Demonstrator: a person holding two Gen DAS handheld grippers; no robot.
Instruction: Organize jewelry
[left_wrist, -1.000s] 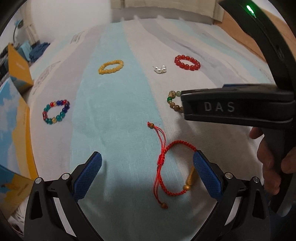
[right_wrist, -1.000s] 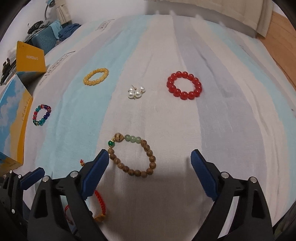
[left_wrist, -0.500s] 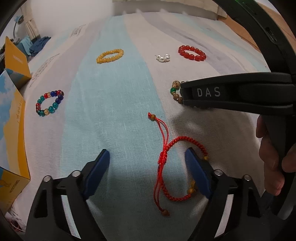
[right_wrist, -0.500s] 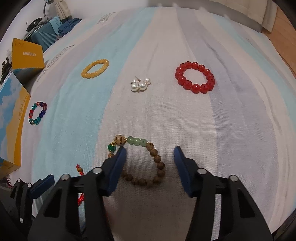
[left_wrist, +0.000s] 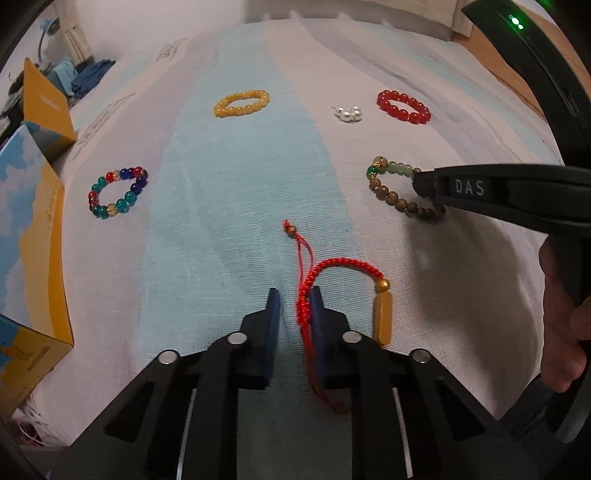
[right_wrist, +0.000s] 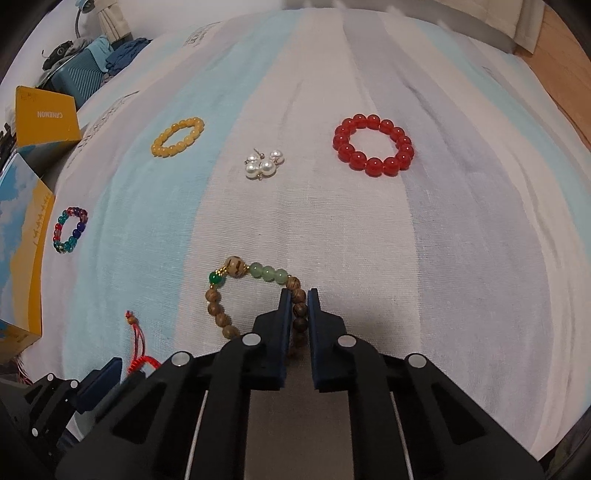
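Jewelry lies on a striped cloth. My left gripper has closed around the knotted cord of the red string bracelet, which has a gold tube bead; a small gap shows by the left jaw. My right gripper is shut on the right side of the brown wooden bead bracelet, also in the left wrist view. Both bracelets rest on the cloth.
A yellow bead bracelet, pearl earrings, a red bead bracelet and a multicolour bead bracelet lie farther out. Yellow and blue boxes stand at the left edge. A wooden floor shows at right.
Both grippers have moved forward and closed from wide open: the left onto the red string bracelet's cord, the right onto the wooden bead bracelet.
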